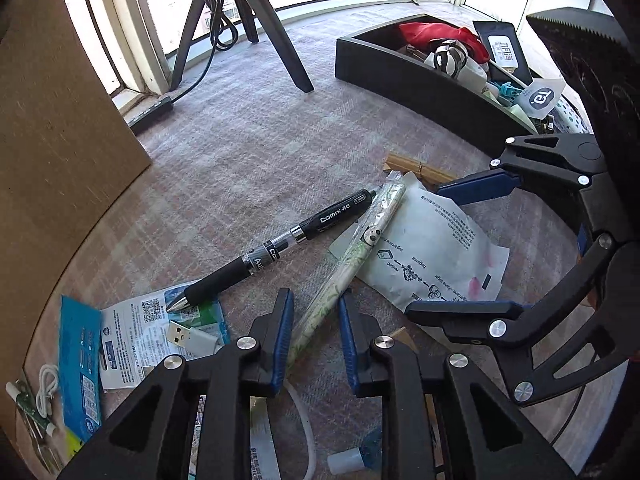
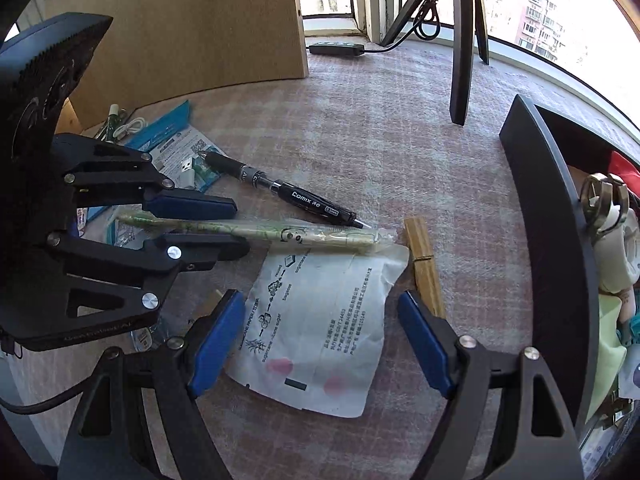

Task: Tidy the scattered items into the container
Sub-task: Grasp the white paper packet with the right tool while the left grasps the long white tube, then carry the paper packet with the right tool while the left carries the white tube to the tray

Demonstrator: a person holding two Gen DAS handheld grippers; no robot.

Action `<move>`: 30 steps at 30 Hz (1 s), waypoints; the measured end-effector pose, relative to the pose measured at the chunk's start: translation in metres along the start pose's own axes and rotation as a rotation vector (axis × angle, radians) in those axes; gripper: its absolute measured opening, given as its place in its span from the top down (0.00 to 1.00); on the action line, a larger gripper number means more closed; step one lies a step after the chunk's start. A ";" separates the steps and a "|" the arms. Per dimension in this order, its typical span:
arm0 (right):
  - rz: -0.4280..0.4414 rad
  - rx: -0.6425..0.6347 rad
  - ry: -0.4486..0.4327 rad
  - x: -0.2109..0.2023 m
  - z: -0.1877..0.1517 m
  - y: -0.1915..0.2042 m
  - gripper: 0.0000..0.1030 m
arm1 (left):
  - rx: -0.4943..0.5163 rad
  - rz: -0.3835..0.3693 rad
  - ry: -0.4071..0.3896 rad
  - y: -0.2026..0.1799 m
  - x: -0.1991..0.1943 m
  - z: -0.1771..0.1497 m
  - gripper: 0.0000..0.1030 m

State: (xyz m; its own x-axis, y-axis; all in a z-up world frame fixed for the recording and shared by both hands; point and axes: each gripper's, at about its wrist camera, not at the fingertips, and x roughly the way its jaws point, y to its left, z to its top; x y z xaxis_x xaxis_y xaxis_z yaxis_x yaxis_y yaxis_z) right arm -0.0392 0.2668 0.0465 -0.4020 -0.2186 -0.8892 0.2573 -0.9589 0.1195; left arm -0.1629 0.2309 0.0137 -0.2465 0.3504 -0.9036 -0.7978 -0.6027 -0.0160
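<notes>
The left gripper [image 1: 316, 320] brackets the wrapped pen [image 1: 352, 264], seemingly not pinching yet, so it should clamp squarely before lifting, while the right gripper [image 2: 320, 340] gapes over the paper packet [image 2: 320, 332].

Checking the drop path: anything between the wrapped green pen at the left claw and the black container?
Nothing upright blocks it. The left claw straddles the wrapped green pen; toward the black container lie only bare cloth, the white packet, a wooden clip and the open right claw.
</notes>
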 end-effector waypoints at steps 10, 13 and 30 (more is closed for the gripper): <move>0.075 0.091 -0.021 -0.013 -0.001 -0.025 0.70 | -0.038 -0.025 -0.029 -0.006 -0.014 -0.007 0.97; 0.127 0.146 -0.034 -0.019 -0.004 -0.036 0.80 | -0.047 -0.023 -0.050 -0.007 -0.021 -0.009 0.97; 0.151 0.167 -0.256 -0.097 -0.006 -0.029 0.88 | -0.259 -0.012 -0.225 0.009 -0.093 -0.013 0.97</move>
State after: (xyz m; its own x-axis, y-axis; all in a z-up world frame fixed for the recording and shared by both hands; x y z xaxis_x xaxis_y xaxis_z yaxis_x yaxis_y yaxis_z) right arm -0.0022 0.3168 0.1268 -0.5832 -0.3781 -0.7190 0.1917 -0.9241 0.3304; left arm -0.1400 0.1836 0.0917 -0.3763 0.4907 -0.7858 -0.6422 -0.7495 -0.1605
